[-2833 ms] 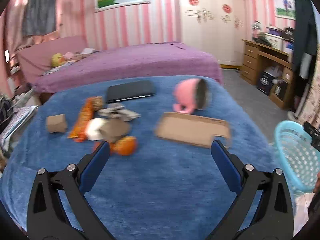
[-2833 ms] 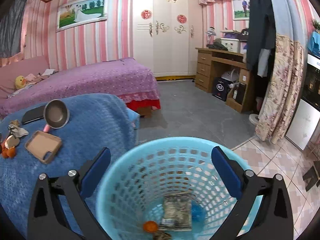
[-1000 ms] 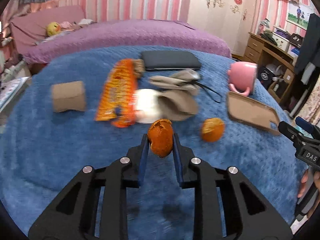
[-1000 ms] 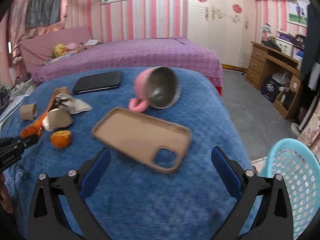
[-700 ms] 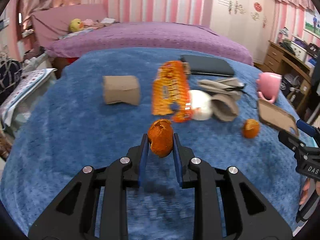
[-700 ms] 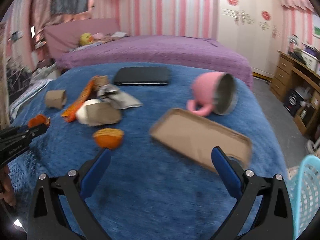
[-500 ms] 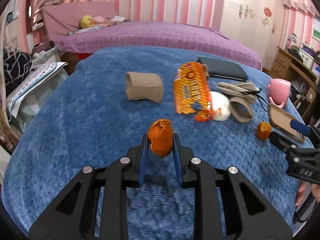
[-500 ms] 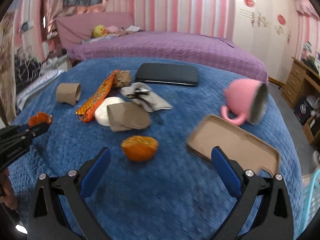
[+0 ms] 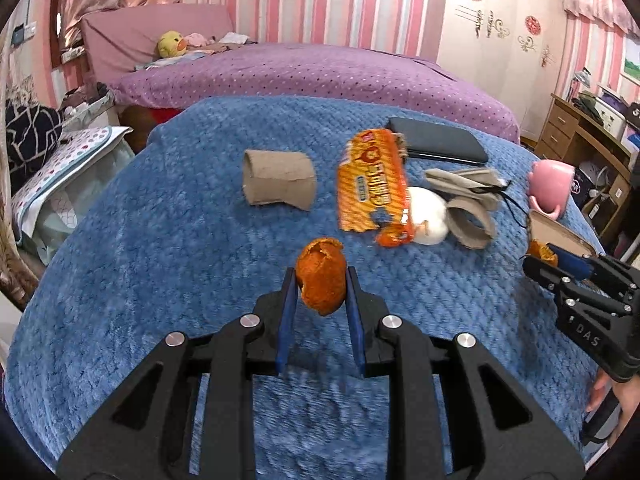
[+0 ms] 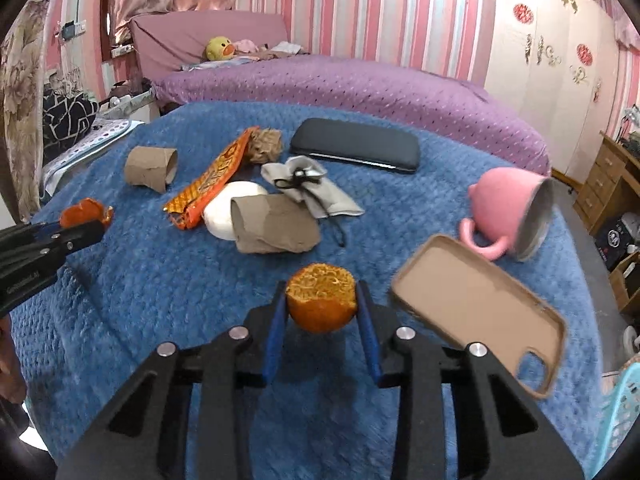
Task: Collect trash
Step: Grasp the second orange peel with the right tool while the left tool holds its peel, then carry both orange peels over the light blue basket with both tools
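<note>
On the blue blanket (image 9: 160, 240) my left gripper (image 9: 321, 276) is shut on a piece of orange peel (image 9: 320, 264), held just above the cloth. My right gripper (image 10: 321, 292) has its jaws closing on a half orange (image 10: 320, 312), and both blue pads touch its sides. More trash lies beyond: an orange snack wrapper (image 9: 372, 188), a cardboard tube (image 9: 278, 178), a second cardboard tube (image 10: 272, 226) and a white lump (image 10: 224, 208). The light blue basket (image 10: 620, 412) shows at the lower right edge of the right wrist view.
A pink mug (image 10: 508, 204) lies on its side beside a tan phone case (image 10: 476, 312). A black case (image 10: 356, 146) and a grey pouch (image 10: 320, 188) sit further back. A purple bed (image 10: 360, 84) stands behind, with a wooden desk (image 10: 608, 176) at right.
My right gripper swung from the basket across the blanket to the half orange, and its wide jaws closed around it. My left gripper took the peel and drifted left with it.
</note>
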The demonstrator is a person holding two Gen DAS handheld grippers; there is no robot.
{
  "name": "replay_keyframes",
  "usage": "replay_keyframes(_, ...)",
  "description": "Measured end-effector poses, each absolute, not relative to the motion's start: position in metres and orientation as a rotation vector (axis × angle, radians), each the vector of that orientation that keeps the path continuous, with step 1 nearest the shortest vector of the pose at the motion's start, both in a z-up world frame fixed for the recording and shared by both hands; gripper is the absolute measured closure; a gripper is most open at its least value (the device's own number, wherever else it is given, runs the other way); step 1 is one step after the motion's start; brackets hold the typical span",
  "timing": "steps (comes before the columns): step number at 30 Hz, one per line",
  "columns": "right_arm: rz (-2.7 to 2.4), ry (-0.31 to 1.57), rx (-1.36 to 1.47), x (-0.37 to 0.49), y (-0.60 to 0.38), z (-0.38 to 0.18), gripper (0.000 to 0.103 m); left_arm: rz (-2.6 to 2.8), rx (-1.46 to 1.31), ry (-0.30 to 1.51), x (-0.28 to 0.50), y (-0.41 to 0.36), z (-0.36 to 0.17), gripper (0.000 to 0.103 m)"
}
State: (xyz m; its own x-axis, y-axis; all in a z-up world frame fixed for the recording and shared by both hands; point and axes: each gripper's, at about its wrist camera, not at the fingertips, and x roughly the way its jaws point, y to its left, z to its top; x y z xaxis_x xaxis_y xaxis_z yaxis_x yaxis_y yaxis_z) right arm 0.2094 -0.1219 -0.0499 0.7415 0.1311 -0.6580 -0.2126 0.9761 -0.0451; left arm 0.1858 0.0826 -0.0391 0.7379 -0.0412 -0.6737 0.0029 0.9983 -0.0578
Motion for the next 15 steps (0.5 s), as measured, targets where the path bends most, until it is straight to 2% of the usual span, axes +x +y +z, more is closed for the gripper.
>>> replay_keyframes(15, 0.021, 0.635, -0.089, 0.142, -0.222, -0.023, 0.069, -0.139, -0.002, 0.698, 0.158, -0.001, -0.023, 0.08)
